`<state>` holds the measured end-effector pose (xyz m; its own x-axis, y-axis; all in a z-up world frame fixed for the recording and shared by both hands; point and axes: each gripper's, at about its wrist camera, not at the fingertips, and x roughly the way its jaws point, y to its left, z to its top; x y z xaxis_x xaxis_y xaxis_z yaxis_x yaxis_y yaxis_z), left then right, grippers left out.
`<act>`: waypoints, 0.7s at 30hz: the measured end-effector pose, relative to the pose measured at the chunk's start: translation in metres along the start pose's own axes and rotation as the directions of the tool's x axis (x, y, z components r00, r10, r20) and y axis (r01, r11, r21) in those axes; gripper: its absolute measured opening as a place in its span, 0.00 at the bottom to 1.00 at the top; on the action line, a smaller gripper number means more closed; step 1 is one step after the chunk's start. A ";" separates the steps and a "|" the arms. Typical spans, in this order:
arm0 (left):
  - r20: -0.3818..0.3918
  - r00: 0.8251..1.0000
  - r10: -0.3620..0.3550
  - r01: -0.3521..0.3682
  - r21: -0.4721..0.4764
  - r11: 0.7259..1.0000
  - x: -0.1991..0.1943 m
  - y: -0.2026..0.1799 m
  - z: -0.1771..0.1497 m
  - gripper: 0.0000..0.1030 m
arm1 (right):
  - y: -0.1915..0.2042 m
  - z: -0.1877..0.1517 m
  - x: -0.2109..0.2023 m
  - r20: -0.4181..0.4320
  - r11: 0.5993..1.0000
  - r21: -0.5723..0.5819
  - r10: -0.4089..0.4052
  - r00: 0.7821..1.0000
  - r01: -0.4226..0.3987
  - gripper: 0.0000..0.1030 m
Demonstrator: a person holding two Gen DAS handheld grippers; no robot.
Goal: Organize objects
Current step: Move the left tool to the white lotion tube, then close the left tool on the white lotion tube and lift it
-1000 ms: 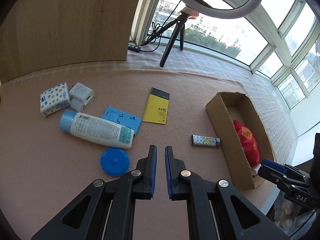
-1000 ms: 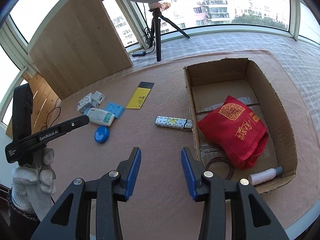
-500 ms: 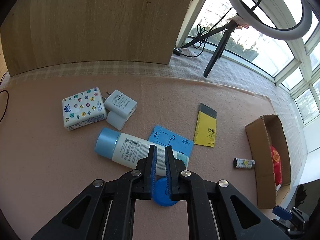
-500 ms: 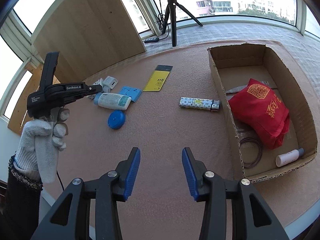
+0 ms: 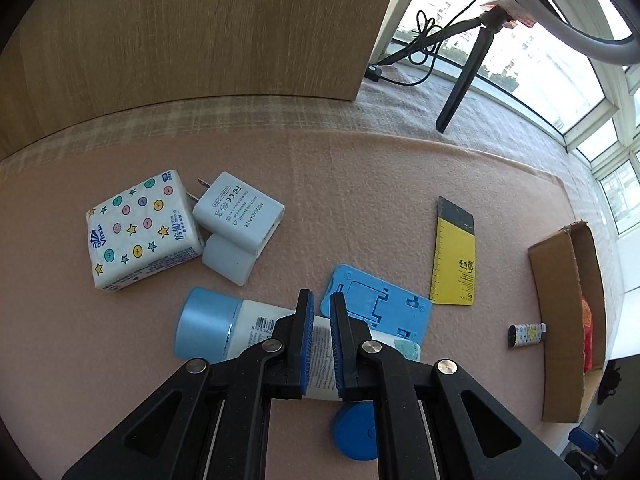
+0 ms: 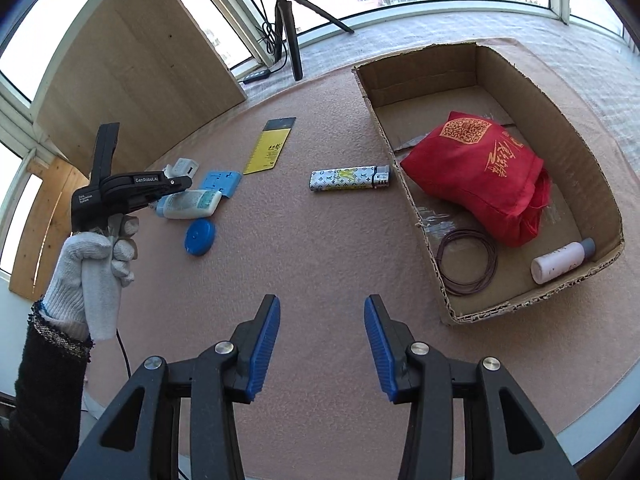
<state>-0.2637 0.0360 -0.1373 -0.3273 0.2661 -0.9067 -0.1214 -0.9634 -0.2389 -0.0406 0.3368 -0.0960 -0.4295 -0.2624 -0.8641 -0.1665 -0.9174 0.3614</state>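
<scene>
My left gripper [image 5: 321, 300] hangs shut above a white lotion tube with a pale blue cap [image 5: 208, 330], holding nothing. Around the tube lie a blue phone stand [image 5: 378, 310], a blue round disc [image 5: 356, 434], a white charger [image 5: 240, 216], a tissue pack [image 5: 140, 236] and a yellow notepad [image 5: 454, 260]. A patterned lighter [image 6: 350, 178] lies near the cardboard box [image 6: 384, 120], which holds a red pouch [image 6: 480, 172], a wire coil [image 6: 466, 262] and a small white bottle [image 6: 562, 260]. My right gripper [image 6: 322, 312] is open over bare mat, in front of the box.
A wooden board [image 5: 192, 28] stands behind the mat. A ring light tripod [image 5: 464, 80] with cables stands at the back by the windows. A gloved hand [image 6: 96, 272] holds the left gripper [image 6: 132, 192]. The table edge runs near the box's right side.
My left gripper has moved left and lower, toward the lotion tube, which is now beneath its fingers. The right view has shifted a little; its jaws stay open.
</scene>
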 end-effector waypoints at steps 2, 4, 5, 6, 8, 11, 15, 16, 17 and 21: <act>-0.001 1.000 -0.003 0.003 0.003 1.000 -0.001 0.004 -0.003 0.08 | 0.003 0.000 0.002 -0.004 1.000 -0.005 0.002 1.000 -0.002 0.39; -0.004 1.000 0.004 -0.004 0.010 1.000 -0.002 0.008 -0.007 0.08 | 0.008 0.002 0.004 -0.008 1.000 -0.016 0.007 1.000 -0.008 0.39; -0.006 1.000 0.004 -0.004 0.012 1.000 -0.002 0.010 -0.010 0.08 | 0.011 0.003 0.006 -0.009 1.000 -0.023 0.011 1.000 -0.011 0.39; -0.007 1.000 0.006 -0.006 0.009 1.000 -0.003 0.012 -0.013 0.08 | 0.014 0.003 0.007 -0.011 0.999 -0.030 0.013 1.000 -0.014 0.39; -0.007 1.000 0.004 -0.004 -0.008 1.000 -0.006 0.020 -0.021 0.09 | 0.020 0.004 0.010 -0.014 0.999 -0.044 0.020 1.000 -0.020 0.39; -0.006 1.000 -0.008 0.008 -0.039 0.999 -0.011 0.031 -0.036 0.09 | 0.028 0.006 0.015 -0.023 0.997 -0.065 0.028 0.999 -0.029 0.39; -0.015 1.000 -0.020 0.019 -0.064 0.998 -0.016 0.039 -0.065 0.09 | 0.039 0.007 0.023 -0.041 0.995 -0.090 0.041 0.998 -0.044 0.39; -0.021 1.000 -0.023 0.022 -0.069 0.997 -0.016 0.040 -0.073 0.09 | 0.041 0.007 0.025 -0.044 0.994 -0.097 0.043 0.998 -0.048 0.39; -0.019 0.999 -0.028 0.027 -0.073 0.997 -0.017 0.040 -0.082 0.09 | 0.045 0.008 0.027 -0.049 0.993 -0.104 0.047 0.998 -0.052 0.39; -0.005 0.999 -0.035 0.034 -0.088 0.996 -0.027 0.038 -0.108 0.10 | 0.057 0.006 0.036 -0.070 0.988 -0.136 0.060 0.996 -0.069 0.39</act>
<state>-0.1579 -0.0110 -0.1595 -0.3186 0.2991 -0.8994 -0.0500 -0.9529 -0.2992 -0.0713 0.2765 -0.1041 -0.3755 -0.3376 -0.8631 -0.0143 -0.9291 0.3697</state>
